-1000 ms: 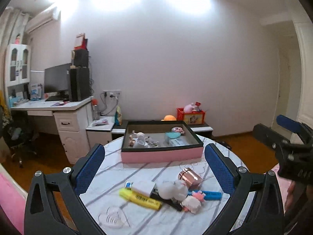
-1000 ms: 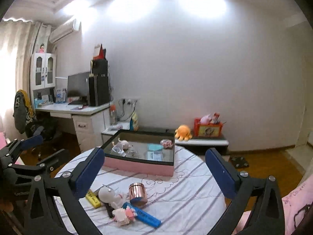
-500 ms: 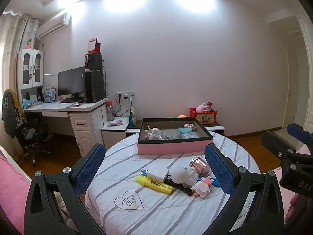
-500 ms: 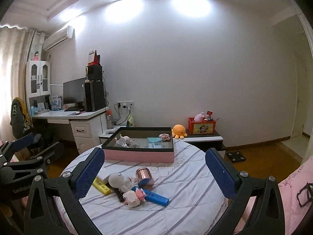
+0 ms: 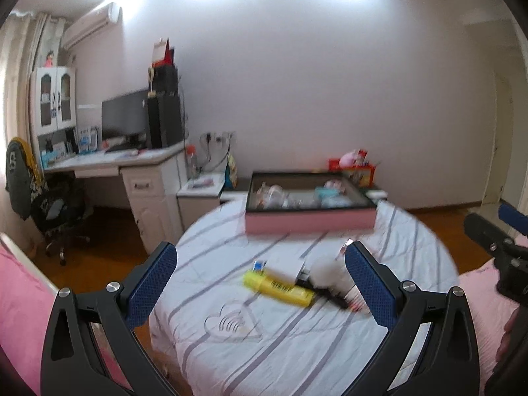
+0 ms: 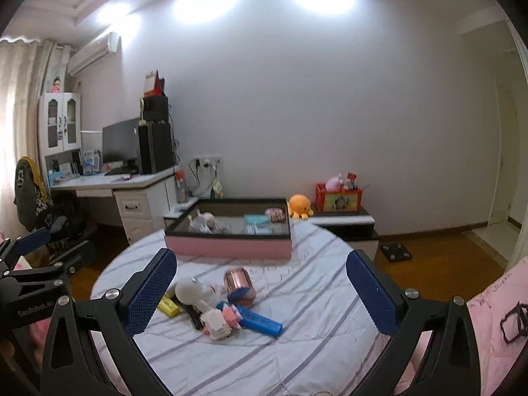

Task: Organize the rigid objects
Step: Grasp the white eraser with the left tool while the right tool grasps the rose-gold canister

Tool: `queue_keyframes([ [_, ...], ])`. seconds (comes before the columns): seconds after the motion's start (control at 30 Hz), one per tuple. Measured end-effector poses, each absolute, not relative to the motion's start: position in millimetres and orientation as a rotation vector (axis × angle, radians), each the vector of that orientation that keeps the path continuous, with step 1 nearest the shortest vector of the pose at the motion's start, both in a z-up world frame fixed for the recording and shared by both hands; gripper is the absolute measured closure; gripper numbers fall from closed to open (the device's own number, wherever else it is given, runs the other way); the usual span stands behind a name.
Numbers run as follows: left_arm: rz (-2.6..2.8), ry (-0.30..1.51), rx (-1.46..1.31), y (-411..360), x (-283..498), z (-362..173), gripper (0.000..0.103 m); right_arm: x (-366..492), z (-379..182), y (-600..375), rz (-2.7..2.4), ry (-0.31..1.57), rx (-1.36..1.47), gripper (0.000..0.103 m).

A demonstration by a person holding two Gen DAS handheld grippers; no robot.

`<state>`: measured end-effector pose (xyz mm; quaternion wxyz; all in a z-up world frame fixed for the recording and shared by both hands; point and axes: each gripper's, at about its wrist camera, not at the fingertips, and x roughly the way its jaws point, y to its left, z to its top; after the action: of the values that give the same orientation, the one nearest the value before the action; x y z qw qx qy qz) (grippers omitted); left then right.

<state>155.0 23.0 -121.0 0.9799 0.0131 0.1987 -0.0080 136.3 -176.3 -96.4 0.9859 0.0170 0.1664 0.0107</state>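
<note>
A pink box with a black rim (image 6: pixel 227 246) (image 5: pixel 310 222) stands at the far side of the round striped table (image 6: pixel 313 313) and holds several small items. In front of it lies a pile: a yellow marker (image 5: pixel 279 285), a white card (image 5: pixel 285 265), a white round toy (image 6: pixel 189 292), a copper can (image 6: pixel 237 282), a blue bar (image 6: pixel 259 321) and a pink-white block toy (image 6: pixel 219 321). My left gripper (image 5: pixel 260 283) is open and empty above the near table. My right gripper (image 6: pixel 260 290) is open and empty, over the pile.
A white desk (image 6: pixel 132 194) with a monitor and an office chair (image 6: pixel 36 204) stand at the left. A low cabinet (image 6: pixel 343 222) with an orange octopus toy and a red box is behind the table. Pink bedding (image 6: pixel 495 323) lies at the right.
Both grippers have pulled back and turned; the table and pile now appear lower and nearer in each view. The left view is motion-blurred. Both stay open and empty.
</note>
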Motion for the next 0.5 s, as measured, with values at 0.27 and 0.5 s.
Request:
queue_keyframes([
  [0.27, -0.011, 0.578, 0.007, 38.2, 188.5, -170.5, 0.0, 181.7, -155.7, -168.3, 0.073, 0.537, 0.03, 0.0],
  [0.5, -0.011, 0.64, -0.001, 41.2, 213.7, -187.6, 0.0, 239.3, -174.4, -170.2, 0.057, 0.644, 0.0, 0.0],
])
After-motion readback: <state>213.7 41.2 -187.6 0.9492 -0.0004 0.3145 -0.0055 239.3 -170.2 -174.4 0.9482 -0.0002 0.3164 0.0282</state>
